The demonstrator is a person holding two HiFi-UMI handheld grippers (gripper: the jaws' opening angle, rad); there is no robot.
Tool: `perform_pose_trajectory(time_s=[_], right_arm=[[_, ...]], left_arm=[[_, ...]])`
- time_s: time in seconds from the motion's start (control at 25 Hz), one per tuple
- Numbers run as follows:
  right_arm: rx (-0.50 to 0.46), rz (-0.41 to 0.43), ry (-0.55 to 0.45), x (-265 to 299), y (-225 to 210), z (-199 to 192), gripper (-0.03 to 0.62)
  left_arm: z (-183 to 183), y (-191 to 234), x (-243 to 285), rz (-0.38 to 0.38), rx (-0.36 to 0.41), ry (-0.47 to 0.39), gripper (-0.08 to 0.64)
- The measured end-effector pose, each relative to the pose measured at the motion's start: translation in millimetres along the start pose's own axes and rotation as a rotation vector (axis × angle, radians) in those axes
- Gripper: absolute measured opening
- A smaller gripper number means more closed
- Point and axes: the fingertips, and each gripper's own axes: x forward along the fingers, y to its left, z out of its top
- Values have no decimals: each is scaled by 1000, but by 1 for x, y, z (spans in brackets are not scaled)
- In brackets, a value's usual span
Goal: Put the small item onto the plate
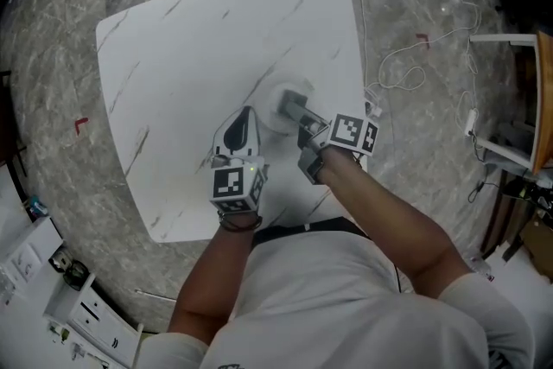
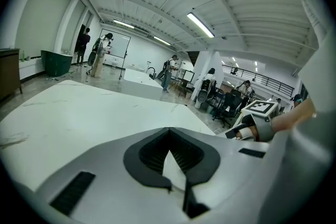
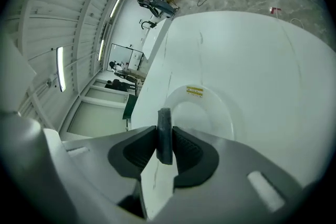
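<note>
The small item (image 3: pixel 165 131) is a thin, dark, flat piece. It stands on its edge between the two jaws of the right tool (image 3: pixel 164 143). The jaws press on it from both sides, so it cannot drop. The right tool hangs over the white plate (image 3: pixel 212 110), which sits on the white desk (image 3: pixel 262 55). The item seems to be above the near side of the plate and not touching it, but how high up it is cannot be told. The plate has a little yellow sticker (image 3: pixel 195 91) on it, and nothing else lies in it.

In the head view, the right tool (image 1: pixel 295 107) points away from the person, toward the middle of the desk (image 1: pixel 181 47). The plate (image 1: pixel 275 120) is hard to see there, because it is white on white. The left tool (image 1: pixel 239 130) is just beside the right one. Its jaws are pressed together at the tips (image 2: pixel 169 132), with nothing between them. It likely has no job in this step, so it waits off to the side, out of the way.

The job looks almost done. The next move calls for bringing the item down low over the plate and then letting the jaws go apart. Since the item is held on its edge, it might roll or bounce off if it is let go from too high.
</note>
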Motion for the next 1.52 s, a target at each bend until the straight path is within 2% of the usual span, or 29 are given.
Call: perform_pose_trajectory(time_s=[0.24, 0.4, 0.56, 0.72, 0.92, 1.16, 1.36, 1.52], right_arm=[[-41, -25, 27, 9, -4, -2, 95], [-57, -72, 58, 11, -8, -4, 103], [-96, -148, 87, 9, -12, -5, 192], [-251, -250, 147, 3, -13, -5, 283], [-480, -336, 189, -7, -6, -2, 304], [-651, -275, 146, -37, 31, -7, 294], [-875, -135, 85, -85, 90, -22, 131], [-999, -24, 12, -155, 130, -39, 54]], left_arm=[[-5, 10, -3, 10, -15, 3, 6], [-5, 13, -4, 10, -28, 0, 6], [-1, 10, -6, 2, -37, -5, 6], [3, 3, -14, -18, -26, -14, 6], [3, -2, -25, -22, -31, -23, 6], [22, -21, -54, -12, -15, -77, 6], [47, -54, -92, 11, 44, -142, 6], [76, -113, -140, 5, 79, -204, 6]])
